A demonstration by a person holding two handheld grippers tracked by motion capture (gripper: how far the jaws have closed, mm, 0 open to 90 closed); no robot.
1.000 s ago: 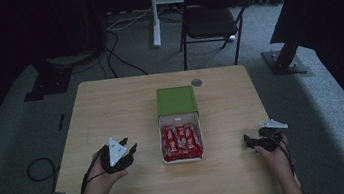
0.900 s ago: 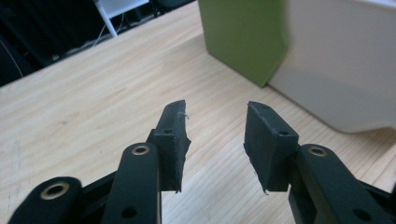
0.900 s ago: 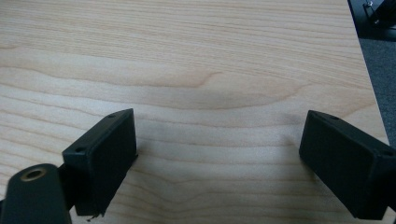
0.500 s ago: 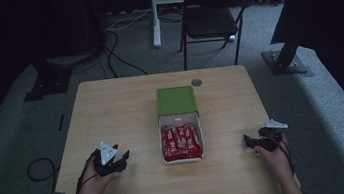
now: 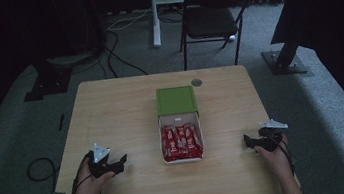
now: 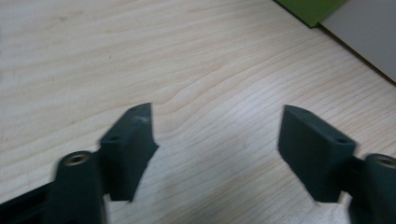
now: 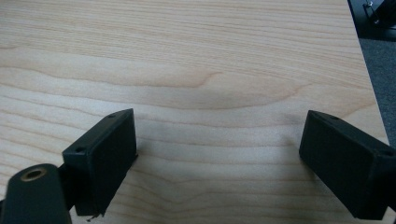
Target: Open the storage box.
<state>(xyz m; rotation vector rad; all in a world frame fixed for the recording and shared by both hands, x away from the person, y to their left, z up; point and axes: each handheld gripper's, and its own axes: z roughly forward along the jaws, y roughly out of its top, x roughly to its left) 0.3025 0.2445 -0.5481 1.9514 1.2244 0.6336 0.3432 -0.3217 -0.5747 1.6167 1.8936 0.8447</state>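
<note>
While both tongs sit empty, left gripper (image 5: 114, 164) just spreading and right gripper (image 5: 252, 141) spread wide, the open box (image 5: 183, 157) of red snack bars (image 5: 181, 141) between them is untouched; all handling remains.

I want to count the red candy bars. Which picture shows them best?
The high view: the red candy bars lie in plain sight in the open white box. The left gripper view catches just a green lid corner; the right gripper view shows bare table.

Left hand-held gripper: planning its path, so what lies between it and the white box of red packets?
Only bare tabletop separates the left hand-held gripper from the white box, seen in the high view.
</note>
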